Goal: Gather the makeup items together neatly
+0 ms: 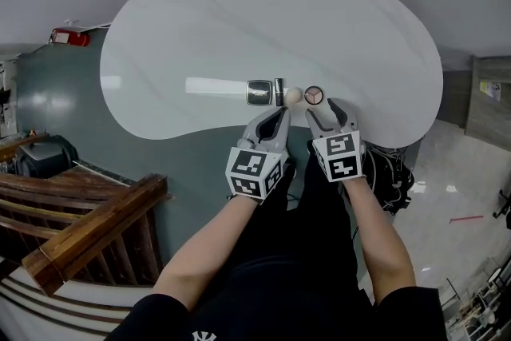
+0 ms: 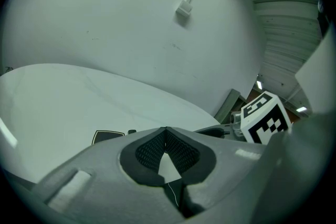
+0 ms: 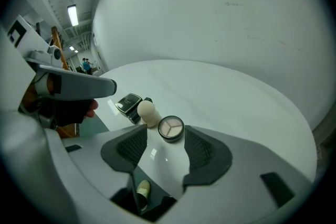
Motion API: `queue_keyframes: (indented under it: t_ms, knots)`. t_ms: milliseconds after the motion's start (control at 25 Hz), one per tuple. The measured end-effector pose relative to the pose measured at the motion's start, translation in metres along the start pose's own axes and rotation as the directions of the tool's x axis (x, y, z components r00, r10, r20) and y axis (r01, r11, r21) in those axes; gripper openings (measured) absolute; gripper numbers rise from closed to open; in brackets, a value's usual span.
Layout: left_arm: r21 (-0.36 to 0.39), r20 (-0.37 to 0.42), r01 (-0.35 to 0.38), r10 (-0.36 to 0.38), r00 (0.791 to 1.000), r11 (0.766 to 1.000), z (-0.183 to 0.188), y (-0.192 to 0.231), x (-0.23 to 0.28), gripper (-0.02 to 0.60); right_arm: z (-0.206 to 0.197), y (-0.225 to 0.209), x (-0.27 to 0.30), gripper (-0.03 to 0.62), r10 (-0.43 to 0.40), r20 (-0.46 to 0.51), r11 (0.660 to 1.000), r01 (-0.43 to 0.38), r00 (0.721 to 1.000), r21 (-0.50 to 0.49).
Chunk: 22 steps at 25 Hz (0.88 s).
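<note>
hovering open, the right gripper (image 1: 322,108) faces the round compact (image 1: 314,95).

Both my bare forearms come up from 6 o'clock in the head view, the left forearm (image 1: 211,243) angling toward 1 o'clock and the right forearm (image 1: 382,239) toward 11. My left gripper (image 1: 275,112) points toward 1 o'clock, its jaws closed tip to tip. Just beside it at 3 o'clock, my right gripper (image 1: 327,109) points toward 11 with its jaws standing apart, both tilted downward.
</note>
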<state>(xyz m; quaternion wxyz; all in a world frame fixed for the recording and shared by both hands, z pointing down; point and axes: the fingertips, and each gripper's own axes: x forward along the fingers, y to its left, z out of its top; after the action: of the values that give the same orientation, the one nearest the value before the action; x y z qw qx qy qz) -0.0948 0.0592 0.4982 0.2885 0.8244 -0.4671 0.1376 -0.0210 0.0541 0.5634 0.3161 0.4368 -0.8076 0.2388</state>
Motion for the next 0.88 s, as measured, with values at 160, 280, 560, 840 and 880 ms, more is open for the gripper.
queue_keyframes:
  t_ms: [160,280,560,840,880]
  knots:
    - [0.005,0.013,0.018,-0.018,1.000,1.000,0.005,-0.005,-0.009,0.009,0.015,0.007,-0.021,0.156,-0.017,0.060,0.999,0.015,0.998,0.028]
    - [0.007,0.025,0.036,-0.036,0.999,0.999,0.012,-0.012,-0.018,0.009,0.032,0.012,-0.037,0.091,-0.029,0.113,0.998,0.023,0.993,0.052]
    - [0.002,0.045,0.068,-0.068,0.997,0.998,0.037,-0.022,-0.040,0.009,0.069,0.028,-0.073,0.033,-0.036,0.218,0.997,0.021,0.975,0.073]
    - [0.003,0.074,0.092,-0.092,0.993,0.996,0.067,-0.030,-0.067,0.009,0.110,0.051,-0.108,0.018,-0.011,0.314,0.997,-0.013,0.949,0.074]
    - [0.002,0.077,0.094,-0.093,0.993,0.996,0.072,-0.031,-0.070,0.009,0.116,0.052,-0.113,0.017,-0.010,0.327,0.997,-0.016,0.945,0.077]
